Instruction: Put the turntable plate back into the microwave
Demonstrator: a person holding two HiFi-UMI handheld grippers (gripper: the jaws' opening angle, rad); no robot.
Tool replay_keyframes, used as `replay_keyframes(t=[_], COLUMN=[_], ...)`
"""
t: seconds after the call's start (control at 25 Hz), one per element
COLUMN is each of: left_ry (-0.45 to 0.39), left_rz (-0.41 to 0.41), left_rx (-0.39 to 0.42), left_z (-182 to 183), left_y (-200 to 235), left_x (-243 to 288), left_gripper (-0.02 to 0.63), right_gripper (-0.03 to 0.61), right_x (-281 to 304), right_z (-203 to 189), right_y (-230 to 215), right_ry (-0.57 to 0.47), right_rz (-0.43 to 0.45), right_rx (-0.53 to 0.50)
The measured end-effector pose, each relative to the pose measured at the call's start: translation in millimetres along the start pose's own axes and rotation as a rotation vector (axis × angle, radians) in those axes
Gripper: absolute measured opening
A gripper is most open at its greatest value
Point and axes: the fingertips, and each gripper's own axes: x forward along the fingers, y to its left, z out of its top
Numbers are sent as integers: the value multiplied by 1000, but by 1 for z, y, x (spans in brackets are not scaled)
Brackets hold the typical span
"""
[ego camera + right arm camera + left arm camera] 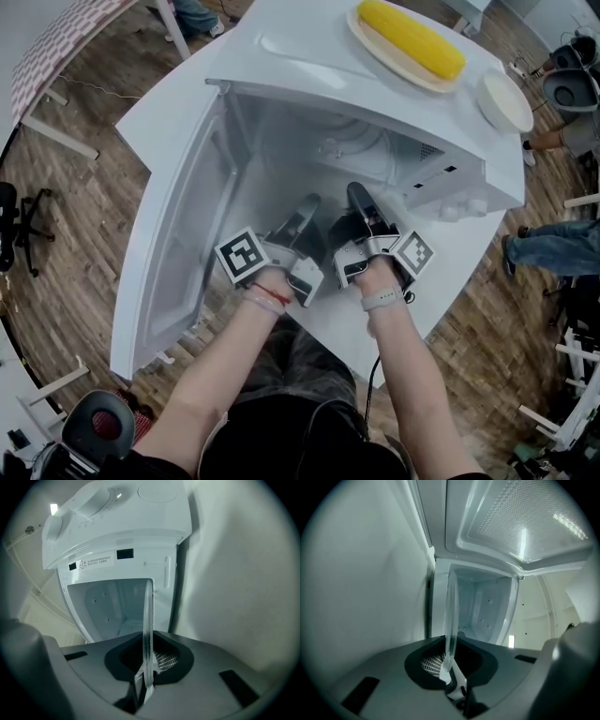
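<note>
Head view: left gripper point(302, 217) and right gripper point(360, 202) each pinch the turntable plate point(451, 616) at the microwave point(309, 70) mouth; tilting unevenly, slick glass could slip free.

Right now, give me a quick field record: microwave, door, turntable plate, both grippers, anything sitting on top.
appliance: white microwave
door: microwave door wide open, swung to the person's left
plate: clear round glass turntable plate, seen edge-on at the cavity mouth, not yet seated
left gripper: shut on plate rim
right gripper: shut on plate rim
on top: yellow corn cob on a beige plate; white round dish
</note>
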Motion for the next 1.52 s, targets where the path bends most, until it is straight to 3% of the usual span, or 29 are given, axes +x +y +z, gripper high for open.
replay_keyframes(t=[0.76, 1.52], left_ry=[-19, -23], left_rz=[7, -3], left_rx=[-38, -26], left_z=[10, 27], left_y=[1, 0], left_x=[9, 23], left_gripper=[34, 34], right_gripper=[43, 43], right_x=[-9, 4], right_z=[-14, -20], right_y=[4, 3], right_ry=[57, 92], right_rz=[11, -5], right_rx=[-29, -42])
